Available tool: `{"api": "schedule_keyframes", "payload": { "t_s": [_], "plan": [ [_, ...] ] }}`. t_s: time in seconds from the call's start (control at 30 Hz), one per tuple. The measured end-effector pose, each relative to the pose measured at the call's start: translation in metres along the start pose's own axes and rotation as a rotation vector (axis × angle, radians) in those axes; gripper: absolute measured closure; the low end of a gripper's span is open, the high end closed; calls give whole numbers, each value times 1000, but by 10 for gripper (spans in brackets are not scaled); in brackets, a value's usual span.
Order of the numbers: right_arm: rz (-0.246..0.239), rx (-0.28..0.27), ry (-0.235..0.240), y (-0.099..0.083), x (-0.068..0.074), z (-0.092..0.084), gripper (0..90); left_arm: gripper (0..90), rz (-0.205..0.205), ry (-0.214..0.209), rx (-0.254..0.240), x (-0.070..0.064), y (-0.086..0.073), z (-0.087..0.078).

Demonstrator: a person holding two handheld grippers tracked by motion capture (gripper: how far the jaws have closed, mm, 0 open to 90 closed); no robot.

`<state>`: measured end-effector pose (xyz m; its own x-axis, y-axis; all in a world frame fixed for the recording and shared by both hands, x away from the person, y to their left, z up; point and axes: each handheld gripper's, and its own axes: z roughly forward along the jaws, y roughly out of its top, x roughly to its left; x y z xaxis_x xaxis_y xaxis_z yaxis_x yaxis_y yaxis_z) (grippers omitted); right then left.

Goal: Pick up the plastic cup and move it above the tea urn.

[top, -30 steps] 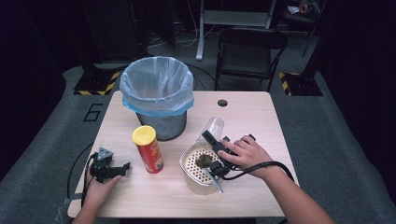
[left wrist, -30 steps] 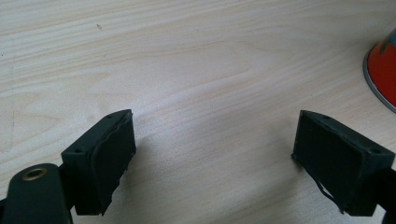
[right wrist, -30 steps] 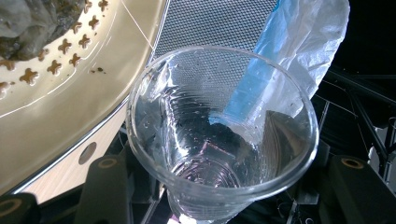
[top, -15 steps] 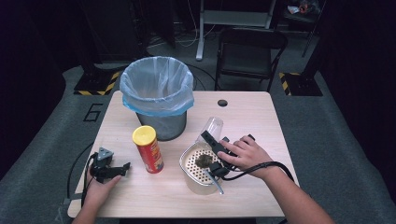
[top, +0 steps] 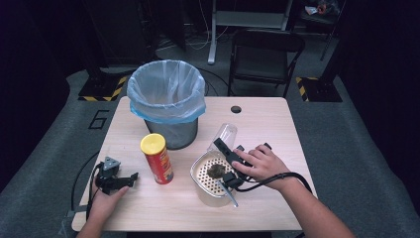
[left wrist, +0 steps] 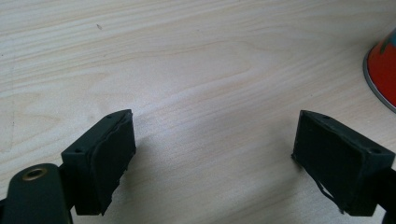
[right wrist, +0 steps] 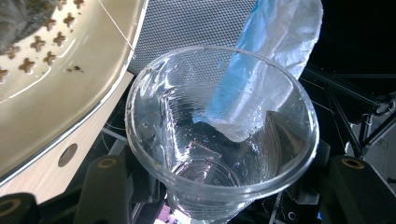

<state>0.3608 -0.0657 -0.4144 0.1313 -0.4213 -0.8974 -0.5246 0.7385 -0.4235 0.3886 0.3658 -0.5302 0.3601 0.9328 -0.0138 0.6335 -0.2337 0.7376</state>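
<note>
- The right gripper [top: 229,161] is clamped on a clear, thin-walled plastic cup [top: 225,135], held tilted with its open mouth toward the gripper's own camera, just beside the rim of a cream, perforated metal strainer basket [top: 205,191].
- In the right gripper view the clear plastic cup [right wrist: 219,135] sits between the two black jaws, which grip its lower wall; droplets cling to its inner surface, and it looks empty.
- Handling, as a judgement: the cup is probably very light, flexible and easily crushed, and its wet wall may slip. A gentle hold low on the wall, near the stiffer base, seems safest.
- A dark clump [top: 216,170] lies inside the strainer basket.
- The left gripper [top: 128,178] rests on the pale wooden table [top: 277,124] with its jaws apart and nothing between them, near a red cylindrical snack can with a yellow lid [top: 157,158].
- A grey mesh waste bin lined with a blue plastic bag [top: 166,99] stands behind the can.
- Compared with the frames one second and half a second earlier, both grippers, the cup and the can occupy the same positions; no movement is discernible.
</note>
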Motion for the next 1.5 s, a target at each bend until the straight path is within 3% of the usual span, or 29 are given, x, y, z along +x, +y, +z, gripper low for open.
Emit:
{"api": "schedule_keyframes", "payload": {
  "t_s": [0.37, 0.43, 0.47, 0.5, 0.53, 0.77, 0.93, 0.97, 1.0, 1.03, 1.07, 1.1, 1.13, 1.17, 1.2, 1.23, 1.27, 1.3, 1.33, 1.37, 1.43, 1.47, 1.5],
  "plan": [
    [2, -4, -4, -2, -1, 0, 399, 126, -1, 2, -4, 0, 0, 0],
    [14, 6, -23, -2, -1, 0, 397, 125, 0, 0, 0, 0, 0, 0],
    [33, 11, -66, -2, -1, -1, 396, 125, 0, 0, 0, 0, 0, 0],
    [33, 11, -66, -2, -1, -1, 396, 125, 0, 0, 0, 0, 0, 0],
    [43, 15, -119, -1, -2, -1, 396, 125, 0, 0, 0, 0, 0, 0],
    [118, 21, -138, 0, -2, 0, 396, 126, -3, 5, -13, 0, 0, 1],
    [463, 27, -90, 0, -8, 2, 396, 124, -3, 6, -11, 0, 0, 1],
    [463, 27, -90, 0, -8, 2, 396, 124, -3, 6, -11, 0, 0, 1],
    [604, 19, -90, 0, -12, 1, 396, 125, -5, 7, -11, -1, 0, 1],
    [604, 19, -90, 0, -12, 1, 396, 124, -5, 7, -11, -1, 0, 1],
    [706, 13, -111, -1, -16, 0, 396, 125, -6, 7, -10, -1, 0, 1],
    [706, 13, -111, -1, -16, 0, 396, 125, -7, 7, -9, -1, 0, 1],
    [814, 8, -105, -4, -19, 0, 397, 125, -6, 8, -11, -1, 0, 1],
    [866, 2, -104, -5, -20, 0, 397, 125, -6, 8, -11, -1, 0, 1],
    [909, -3, -106, -7, -20, 1, 397, 125, -7, 7, -10, -1, 0, 1],
    [909, -3, -106, -7, -20, 1, 397, 125, -7, 7, -10, -1, 0, 1],
    [1005, -10, -104, -11, -20, 1, 397, 125, -7, 7, -10, -1, 0, 1],
    [1005, -10, -104, -11, -20, 1, 397, 125, -5, 8, -11, -1, 0, 1],
    [1109, -12, -107, -17, -19, 2, 397, 125, -6, 8, -11, -1, 0, 1],
    [1109, -12, -107, -17, -19, 2, 397, 125, -6, 8, -11, -1, 0, 1],
    [1268, -25, -98, -22, -18, 1, 397, 125, -7, 7, -9, -1, 0, 1],
    [1424, -47, -72, -29, -16, 0, 398, 125, -7, 7, -10, -1, 0, 1],
    [1424, -47, -72, -29, -16, 0, 398, 125, -7, 7, -9, -1, 0, 1]
  ]
}}
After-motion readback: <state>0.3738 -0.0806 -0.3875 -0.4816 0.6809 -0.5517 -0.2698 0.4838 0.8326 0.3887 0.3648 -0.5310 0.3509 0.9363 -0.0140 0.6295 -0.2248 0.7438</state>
